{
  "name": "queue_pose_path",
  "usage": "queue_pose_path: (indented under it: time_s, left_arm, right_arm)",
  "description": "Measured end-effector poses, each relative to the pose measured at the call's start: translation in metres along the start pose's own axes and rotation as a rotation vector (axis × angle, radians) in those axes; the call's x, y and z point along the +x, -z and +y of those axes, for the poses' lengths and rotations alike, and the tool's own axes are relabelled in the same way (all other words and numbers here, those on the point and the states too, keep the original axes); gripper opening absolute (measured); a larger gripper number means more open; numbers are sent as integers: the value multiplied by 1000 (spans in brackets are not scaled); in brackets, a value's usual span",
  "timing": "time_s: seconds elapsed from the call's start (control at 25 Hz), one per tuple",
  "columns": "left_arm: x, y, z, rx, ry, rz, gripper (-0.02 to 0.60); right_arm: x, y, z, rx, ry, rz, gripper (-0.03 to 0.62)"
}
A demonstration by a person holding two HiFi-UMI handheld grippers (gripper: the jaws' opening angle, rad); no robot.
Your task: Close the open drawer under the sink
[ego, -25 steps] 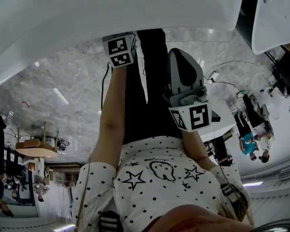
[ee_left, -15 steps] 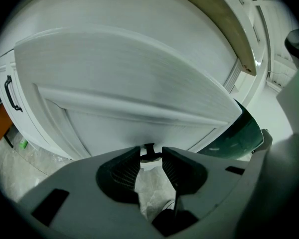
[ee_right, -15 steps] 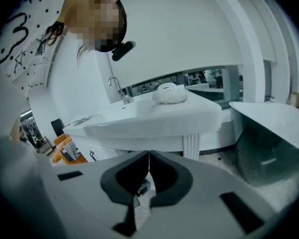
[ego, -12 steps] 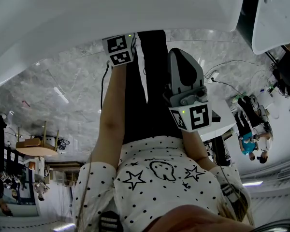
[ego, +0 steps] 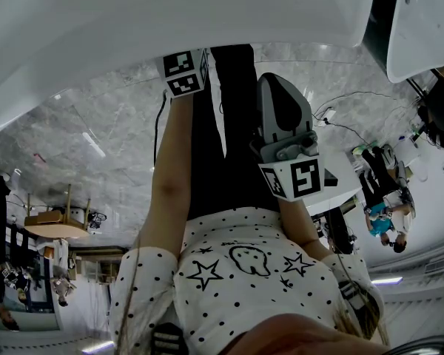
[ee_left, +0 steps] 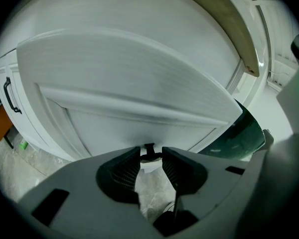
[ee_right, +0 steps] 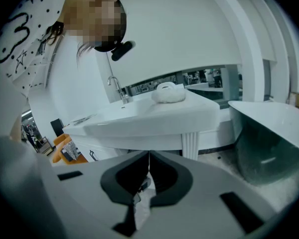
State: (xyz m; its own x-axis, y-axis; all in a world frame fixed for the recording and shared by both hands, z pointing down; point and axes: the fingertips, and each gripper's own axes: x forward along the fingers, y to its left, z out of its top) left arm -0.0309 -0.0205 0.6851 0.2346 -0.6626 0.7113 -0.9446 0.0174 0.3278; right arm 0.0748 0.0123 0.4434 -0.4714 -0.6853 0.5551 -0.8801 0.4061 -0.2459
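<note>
A white drawer front (ee_left: 129, 78) fills the left gripper view, tilted across the frame. A small black handle (ee_left: 149, 152) on its lower edge sits between the jaw tips of my left gripper (ee_left: 150, 156), which is closed on it. In the head view the left gripper (ego: 185, 71) is up against the white drawer (ego: 170, 13). My right gripper (ego: 283, 124) hangs in front of the person's legs, away from the drawer. It is shut and holds nothing (ee_right: 149, 156). The right gripper view shows the white sink counter (ee_right: 154, 116) with its faucet (ee_right: 117, 88).
A dark translucent tub (ee_right: 269, 138) stands on the marble floor at the right, also seen in the left gripper view as a green-tinted tub (ee_left: 241, 133). White cabinets with a black bar handle (ee_left: 10, 96) stand at the left. People are in the background (ego: 385, 198).
The left gripper's marker cube has shifted slightly up toward the drawer. The right gripper has not moved.
</note>
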Motion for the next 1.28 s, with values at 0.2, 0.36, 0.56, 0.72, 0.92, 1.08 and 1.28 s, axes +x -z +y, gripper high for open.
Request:
queue_pose_path:
  time_s: [0.2, 0.36, 0.56, 0.72, 0.92, 1.08, 1.28]
  left_arm:
    - [2, -3, 0, -5, 0, -1, 140]
    - [2, -4, 0, -1, 3, -5, 140]
    - [3, -2, 0, -4, -2, -5, 140]
    - [0, -6, 1, 8, -10, -7, 140]
    - [2, -9, 0, 11, -11, -12, 140]
    - [4, -13, 0, 10, -14, -19, 140]
    - [6, -17, 3, 7, -17, -28, 140]
  right_arm:
    - [-1, -2, 1, -1, 3, 3, 15]
    - [0, -1, 1, -1, 1, 3, 15]
    - [0, 0, -1, 0, 3, 8, 15]
    - [-1, 0, -1, 0, 3, 6, 15]
    - [-2, 0, -4, 1, 4, 6, 15]
    - [-1, -1, -5, 3, 5, 5, 15]
    - [-1, 0, -5, 5, 6, 7, 15]
